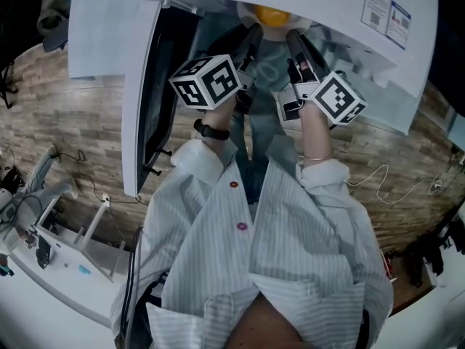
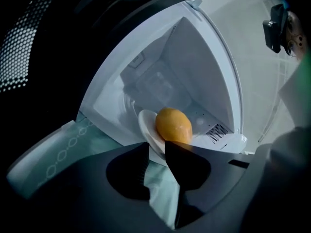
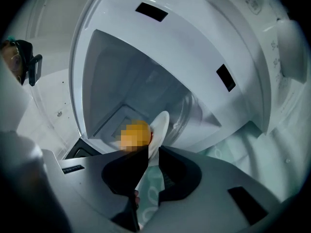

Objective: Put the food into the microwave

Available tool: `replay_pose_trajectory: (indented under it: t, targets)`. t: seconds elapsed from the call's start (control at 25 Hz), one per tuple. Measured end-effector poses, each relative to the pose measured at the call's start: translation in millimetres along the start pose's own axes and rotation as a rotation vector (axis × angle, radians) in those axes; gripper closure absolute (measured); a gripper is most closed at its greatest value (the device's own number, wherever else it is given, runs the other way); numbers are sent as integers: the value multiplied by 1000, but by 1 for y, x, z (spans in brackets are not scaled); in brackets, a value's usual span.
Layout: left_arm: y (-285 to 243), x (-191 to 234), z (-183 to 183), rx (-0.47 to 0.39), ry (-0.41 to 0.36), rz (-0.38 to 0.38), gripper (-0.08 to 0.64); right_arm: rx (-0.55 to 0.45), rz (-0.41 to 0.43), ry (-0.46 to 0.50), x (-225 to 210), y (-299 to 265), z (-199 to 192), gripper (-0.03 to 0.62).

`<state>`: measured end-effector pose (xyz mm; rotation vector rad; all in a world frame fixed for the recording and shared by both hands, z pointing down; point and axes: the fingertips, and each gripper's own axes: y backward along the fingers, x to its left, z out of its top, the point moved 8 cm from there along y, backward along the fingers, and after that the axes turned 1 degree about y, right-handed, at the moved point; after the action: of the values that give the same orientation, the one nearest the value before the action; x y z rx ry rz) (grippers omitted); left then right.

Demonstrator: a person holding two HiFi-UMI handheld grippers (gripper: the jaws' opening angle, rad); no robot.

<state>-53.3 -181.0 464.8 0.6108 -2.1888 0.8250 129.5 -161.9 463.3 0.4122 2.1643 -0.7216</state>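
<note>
A yellow-orange fruit lies on a small white plate at the mouth of a white microwave. Its cavity stands open, with nothing else inside. My left gripper holds the plate's left rim between its jaws. My right gripper has the right rim between its jaws. Both reach forward side by side from the person's hands. How far the plate rests on the cavity floor is hidden by the jaws.
The microwave door hangs swung open to the left of my left gripper. A pale green patterned cloth covers the surface in front of the microwave. A white bench with tools stands at the lower left, and a cable lies on the wood floor.
</note>
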Motion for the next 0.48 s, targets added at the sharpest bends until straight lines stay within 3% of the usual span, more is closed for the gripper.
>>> replay_pose_trajectory:
  t: [0.48]
  targets:
    - [-18, -3, 17, -12, -164, 48, 453, -57, -35, 116, -2, -21, 12, 506]
